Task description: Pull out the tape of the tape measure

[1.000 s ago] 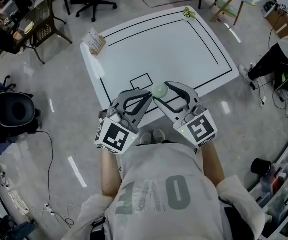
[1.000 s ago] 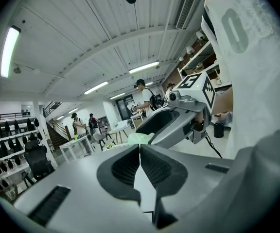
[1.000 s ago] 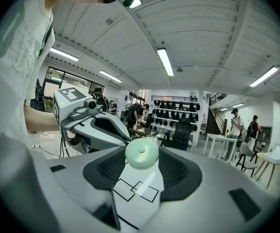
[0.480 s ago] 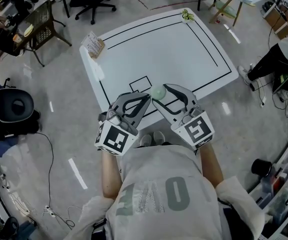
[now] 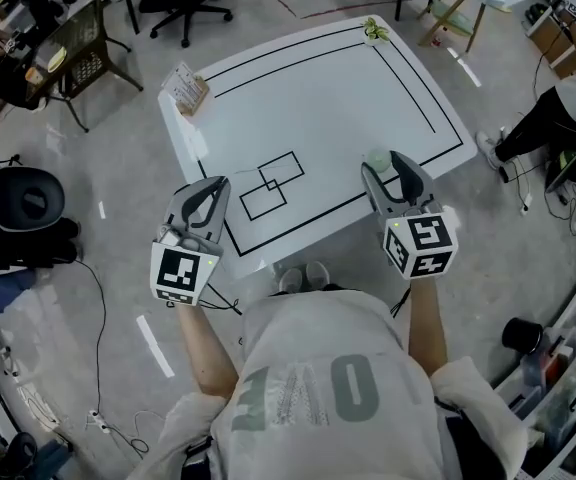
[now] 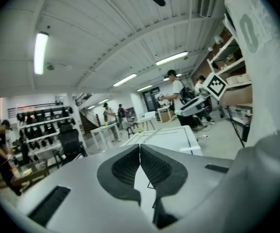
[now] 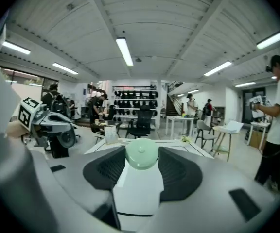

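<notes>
My left gripper (image 6: 140,152) has its fingers pressed flat together, and I see no tape between them. Over the table's (image 5: 318,88) near right edge, my right gripper (image 7: 141,165) clamps the round pale-green tape measure (image 7: 141,152) by its sides. The case looks light, hard and slippery. The tape is likely thin and springy, best pinched at its end tab.

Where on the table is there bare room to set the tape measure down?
The table is nearly all bare: the whole middle inside the black outline, from the two drawn rectangles to the far edge. Only the far corners are taken: a card stand left, a small green object right.
</notes>
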### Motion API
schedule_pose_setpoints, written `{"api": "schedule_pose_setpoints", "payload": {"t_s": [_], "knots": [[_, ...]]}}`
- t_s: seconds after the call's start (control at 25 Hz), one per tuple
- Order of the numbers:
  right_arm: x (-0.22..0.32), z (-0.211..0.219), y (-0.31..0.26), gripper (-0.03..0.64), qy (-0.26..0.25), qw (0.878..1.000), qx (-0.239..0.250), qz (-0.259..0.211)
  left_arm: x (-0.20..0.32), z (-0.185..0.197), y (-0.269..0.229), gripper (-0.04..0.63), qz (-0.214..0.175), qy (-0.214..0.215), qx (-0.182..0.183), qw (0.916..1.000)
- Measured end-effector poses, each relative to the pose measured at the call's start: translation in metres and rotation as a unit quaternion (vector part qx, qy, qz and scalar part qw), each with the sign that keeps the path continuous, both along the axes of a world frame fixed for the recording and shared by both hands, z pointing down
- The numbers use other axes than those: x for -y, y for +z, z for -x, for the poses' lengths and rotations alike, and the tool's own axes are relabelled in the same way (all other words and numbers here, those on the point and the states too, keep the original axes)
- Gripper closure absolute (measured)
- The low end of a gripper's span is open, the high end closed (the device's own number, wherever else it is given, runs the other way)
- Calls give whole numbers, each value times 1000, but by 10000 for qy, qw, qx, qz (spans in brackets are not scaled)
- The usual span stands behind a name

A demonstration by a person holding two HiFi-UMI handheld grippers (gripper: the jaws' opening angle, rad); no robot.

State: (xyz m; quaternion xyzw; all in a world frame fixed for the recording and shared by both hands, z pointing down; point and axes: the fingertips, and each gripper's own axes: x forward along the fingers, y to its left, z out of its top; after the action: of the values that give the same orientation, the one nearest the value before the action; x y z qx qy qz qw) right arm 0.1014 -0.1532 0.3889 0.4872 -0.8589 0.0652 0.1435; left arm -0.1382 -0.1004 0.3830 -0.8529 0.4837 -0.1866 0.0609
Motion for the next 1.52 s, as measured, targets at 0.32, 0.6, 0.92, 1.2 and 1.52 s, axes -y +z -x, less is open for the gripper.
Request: {"api": "schedule_pose_setpoints", "payload": {"t_s": [0.32,0.6,0.92,1.2,1.52], "knots": [[17,-111,26,390,1625,9854,349,368,-23,155,27,566,230,-2887,-934,9526],[16,-132,41,390,1946,9801,-35,385,-42,206,28,566,71,-4002,-1191,9086],[15,-118,42,390,1738,9840,-234,318,-32,188,23,566,-54,-3833,-1259,9150],[13,-125,39,390,1748,9837,-288,294,-33,185,19,566,-79,-3864,-1318,9129],[19,-121,44,390,1741,9837,-298,329,-26,179,25,566,-21,-3821,-1245,9157]]}}
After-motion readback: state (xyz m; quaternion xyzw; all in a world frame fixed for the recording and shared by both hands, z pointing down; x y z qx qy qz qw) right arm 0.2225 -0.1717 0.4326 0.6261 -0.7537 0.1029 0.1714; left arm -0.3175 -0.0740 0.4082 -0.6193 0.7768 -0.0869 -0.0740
